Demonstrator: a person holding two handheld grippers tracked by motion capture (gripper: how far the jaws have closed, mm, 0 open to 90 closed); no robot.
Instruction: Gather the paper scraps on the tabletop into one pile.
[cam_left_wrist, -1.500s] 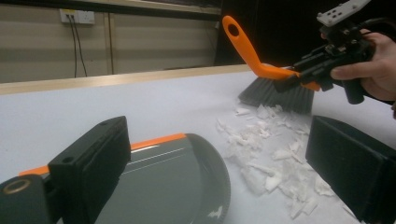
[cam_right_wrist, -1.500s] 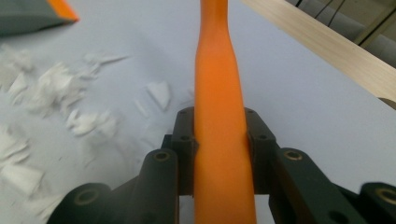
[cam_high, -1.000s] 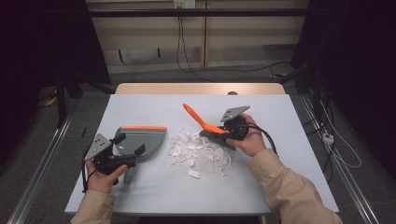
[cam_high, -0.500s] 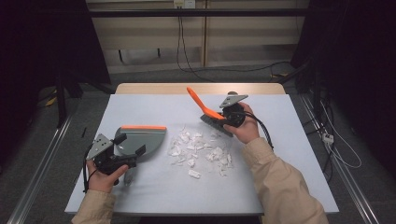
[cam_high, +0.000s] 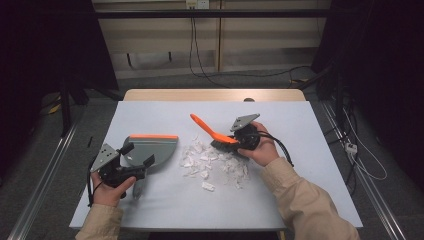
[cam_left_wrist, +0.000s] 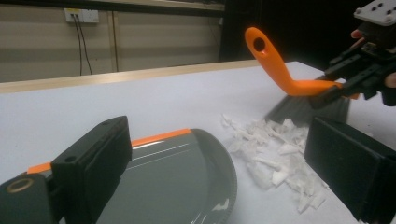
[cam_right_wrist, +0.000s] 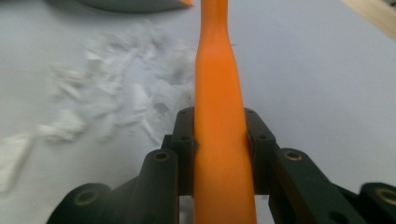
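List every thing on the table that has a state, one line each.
Brush: clamped in the right gripper, bristles down at the far edge of the scraps.
Dustpan: flat on the table, open side facing the scraps, handle at the left gripper.
Paper scraps: loose pile on the table, none in the dustpan.
Table: bare beyond the pile.

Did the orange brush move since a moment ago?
Yes. The orange brush swung toward the table's far edge, then came back down to the far side of the paper scraps, clamped in the right gripper.
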